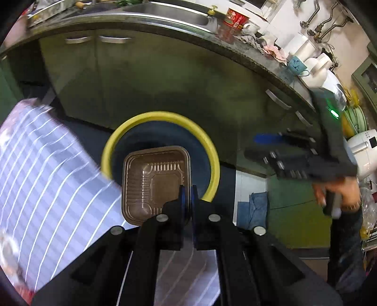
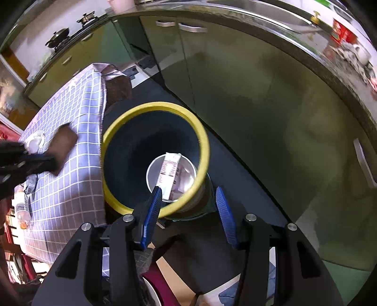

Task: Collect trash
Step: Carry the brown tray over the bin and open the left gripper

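My left gripper (image 1: 187,190) is shut on the rim of a brown plastic tray (image 1: 153,186). It holds the tray over the mouth of a dark bin with a yellow rim (image 1: 160,115). In the right wrist view my right gripper (image 2: 188,191) stands open above the same bin (image 2: 155,106), with nothing between its blue fingers. A white cup (image 2: 186,171) and a small carton (image 2: 170,174) lie at the bottom of the bin. The left gripper (image 2: 50,162) with the tray (image 2: 63,146) shows blurred at the left, over the table. The right gripper (image 1: 261,147) shows at the right in the left wrist view.
A table with a blue checked cloth (image 2: 70,176) stands left of the bin, with a crumpled white tissue (image 2: 35,141) and a bottle (image 2: 22,209) on it. Green cabinets (image 1: 153,77) run under a counter (image 1: 259,54) holding a sink, a red cup (image 1: 235,17) and mugs.
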`<state>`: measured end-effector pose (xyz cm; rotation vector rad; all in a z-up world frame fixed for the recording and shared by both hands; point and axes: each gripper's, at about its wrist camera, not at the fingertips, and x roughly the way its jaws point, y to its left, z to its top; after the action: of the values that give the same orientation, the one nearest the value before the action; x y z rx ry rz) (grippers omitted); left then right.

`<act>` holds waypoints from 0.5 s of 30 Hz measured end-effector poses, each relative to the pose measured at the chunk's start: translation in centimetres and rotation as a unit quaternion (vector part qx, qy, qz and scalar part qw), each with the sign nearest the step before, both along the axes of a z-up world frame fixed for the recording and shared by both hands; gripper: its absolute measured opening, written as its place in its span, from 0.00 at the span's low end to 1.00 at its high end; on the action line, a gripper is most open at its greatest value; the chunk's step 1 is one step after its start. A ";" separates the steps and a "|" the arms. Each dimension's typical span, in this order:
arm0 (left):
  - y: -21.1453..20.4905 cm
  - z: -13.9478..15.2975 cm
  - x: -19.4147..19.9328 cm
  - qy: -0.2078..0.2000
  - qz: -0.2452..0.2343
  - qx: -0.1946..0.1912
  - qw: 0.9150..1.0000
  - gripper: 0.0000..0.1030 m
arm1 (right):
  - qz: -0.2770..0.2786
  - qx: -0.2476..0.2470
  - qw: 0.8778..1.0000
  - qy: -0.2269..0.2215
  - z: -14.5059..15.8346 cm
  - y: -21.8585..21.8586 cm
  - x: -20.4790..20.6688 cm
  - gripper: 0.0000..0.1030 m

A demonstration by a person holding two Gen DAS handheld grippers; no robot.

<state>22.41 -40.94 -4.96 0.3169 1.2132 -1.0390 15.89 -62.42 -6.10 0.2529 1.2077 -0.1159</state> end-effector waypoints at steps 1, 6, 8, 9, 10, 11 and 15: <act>-1.2 -0.8 0.3 0.003 -0.004 0.004 1.000 0.06 | -0.002 0.000 1.000 0.001 0.0 -0.2 -0.1 0.47; -3.1 -2.7 1.4 0.015 0.007 0.017 1.000 0.28 | -0.007 0.002 1.000 0.000 0.0 -1.0 -0.8 0.47; -2.4 -2.2 1.4 0.019 0.012 0.014 1.000 0.28 | -0.006 0.001 1.000 -0.001 0.0 -1.0 -0.8 0.47; -1.4 -1.5 1.3 0.019 0.016 0.008 1.000 0.28 | -0.005 0.002 1.000 -0.002 0.0 -1.0 -0.8 0.47; -0.5 -0.8 1.2 0.016 0.019 0.003 1.000 0.28 | -0.004 0.003 1.000 -0.001 0.0 -0.9 -0.8 0.47; 0.4 -0.1 1.0 0.010 0.021 -0.002 1.000 0.28 | -0.003 0.003 1.000 -0.001 -0.1 -0.8 -0.7 0.47; 5.5 3.5 0.1 -0.014 0.042 -0.022 0.999 0.36 | 0.005 0.001 1.000 0.002 -0.2 -0.1 0.0 0.47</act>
<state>22.53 -35.46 -1.47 0.2437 1.1667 -0.9841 15.86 -62.54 -6.32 0.2495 1.2123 -0.1068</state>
